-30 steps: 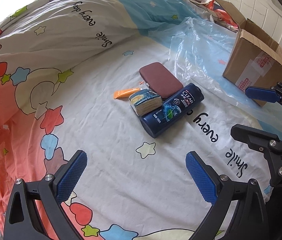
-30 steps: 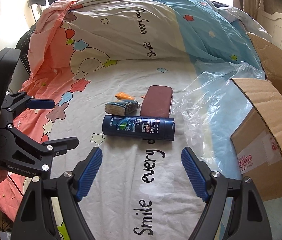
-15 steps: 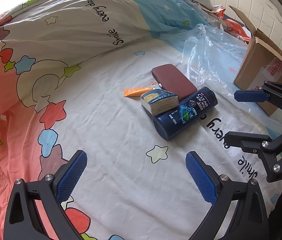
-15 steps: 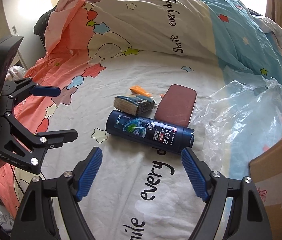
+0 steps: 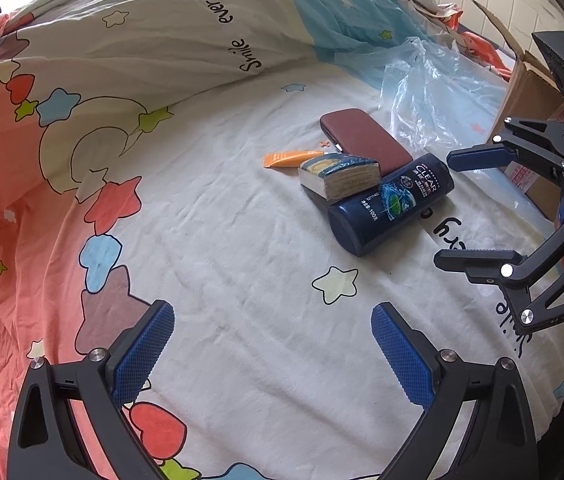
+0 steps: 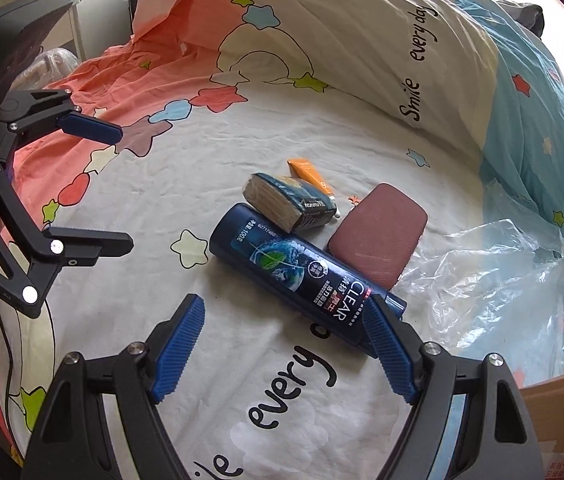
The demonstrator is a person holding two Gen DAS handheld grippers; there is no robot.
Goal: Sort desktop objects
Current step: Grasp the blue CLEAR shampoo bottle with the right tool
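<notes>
Right now four small things lie close together on the bed with the star-print sheet (image 5: pixel 217 264). A dark blue round shampoo bottle (image 6: pixel 306 276) lies on its side. A small thick book with a blue cover (image 6: pixel 288 204) leans on the bottle's flat bottom end. Just behind the book lies a little orange tube (image 6: pixel 309 176). A flat dark red case with round corners (image 6: pixel 378 236) touches the bottle on the far side. The right tool (image 6: pixel 284 352) is spread wide and holds nothing; its right finger (image 6: pixel 388 354) is at the bottle's cap end. The left tool (image 5: pixel 271 354) is also spread wide and holds nothing, well apart from the pile. A crumpled clear plastic bag (image 6: pixel 494 288) lies near the case, and a brown cardboard box (image 5: pixel 530 120) sits beyond the bag.
</notes>
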